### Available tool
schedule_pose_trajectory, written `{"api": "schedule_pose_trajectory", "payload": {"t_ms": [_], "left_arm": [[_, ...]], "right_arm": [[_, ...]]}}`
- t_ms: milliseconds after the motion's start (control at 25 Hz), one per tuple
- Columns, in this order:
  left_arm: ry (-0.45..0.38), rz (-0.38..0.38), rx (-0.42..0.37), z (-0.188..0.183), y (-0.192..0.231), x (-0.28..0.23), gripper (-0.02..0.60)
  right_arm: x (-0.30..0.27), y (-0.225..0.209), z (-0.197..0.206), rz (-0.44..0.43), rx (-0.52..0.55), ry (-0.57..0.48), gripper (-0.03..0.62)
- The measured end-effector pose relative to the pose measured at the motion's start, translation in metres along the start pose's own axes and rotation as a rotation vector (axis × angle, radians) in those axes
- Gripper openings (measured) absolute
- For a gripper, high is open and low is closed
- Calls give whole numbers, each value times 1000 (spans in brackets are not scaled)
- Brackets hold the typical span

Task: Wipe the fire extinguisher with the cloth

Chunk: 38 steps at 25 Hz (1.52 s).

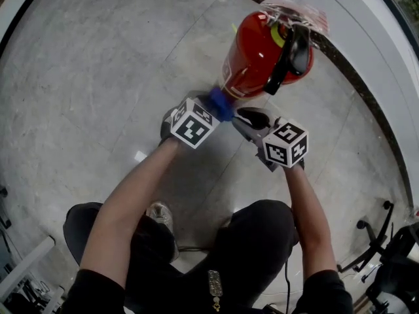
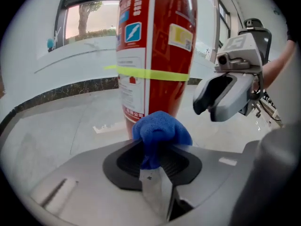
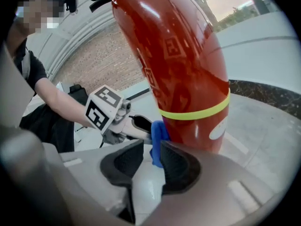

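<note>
Near base of red cylindrical fire extinguisher [image 1: 252,61], left claw [image 2: 159,155] clamps bunched blue cloth [image 2: 162,128] for wiping; right claw [image 3: 151,158] apart

Bldg lobby/hall, polished stone floor [image 1: 98,77], curved white wall [image 1: 366,31], big windows [image 2: 89,18]

Red fire extinguisher [image 1: 256,56] upright; blue cloth [image 1: 221,103] bunched at its base

Left gripper [image 1: 219,104] clamped, right gripper [image 1: 247,118] parted
</note>
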<state>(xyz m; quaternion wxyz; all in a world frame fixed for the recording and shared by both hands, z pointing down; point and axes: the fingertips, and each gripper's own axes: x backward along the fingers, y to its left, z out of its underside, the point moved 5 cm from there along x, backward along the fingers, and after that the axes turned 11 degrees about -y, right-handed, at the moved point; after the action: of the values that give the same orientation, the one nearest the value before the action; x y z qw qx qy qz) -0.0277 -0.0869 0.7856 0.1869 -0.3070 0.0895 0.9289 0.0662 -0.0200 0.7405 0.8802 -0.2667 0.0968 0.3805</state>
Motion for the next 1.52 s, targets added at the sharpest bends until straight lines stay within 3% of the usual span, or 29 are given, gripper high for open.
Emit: {"api": "schedule_pose_trajectory", "payload": {"t_ms": [160, 280, 720, 1000, 1360, 1520], "left_arm": [[12, -54, -32, 3, 29, -4, 94], [-23, -74, -51, -3, 52, -11, 86], [-129, -5, -235, -62, 94, -59, 57], [-139, -14, -123, -50, 91, -50, 54], [-10, -10, -47, 3, 54, -32, 55], [29, 6, 22, 23, 33, -29, 55]], "right_arm": [[10, 2, 7, 37, 74, 35, 98], [17, 2, 16, 62, 119, 86, 3], [36, 22, 26, 68, 70, 56, 3], [42, 9, 33, 90, 66, 80, 3], [26, -8, 33, 138, 55, 84, 3], [12, -15, 44, 156, 68, 99, 17]]}}
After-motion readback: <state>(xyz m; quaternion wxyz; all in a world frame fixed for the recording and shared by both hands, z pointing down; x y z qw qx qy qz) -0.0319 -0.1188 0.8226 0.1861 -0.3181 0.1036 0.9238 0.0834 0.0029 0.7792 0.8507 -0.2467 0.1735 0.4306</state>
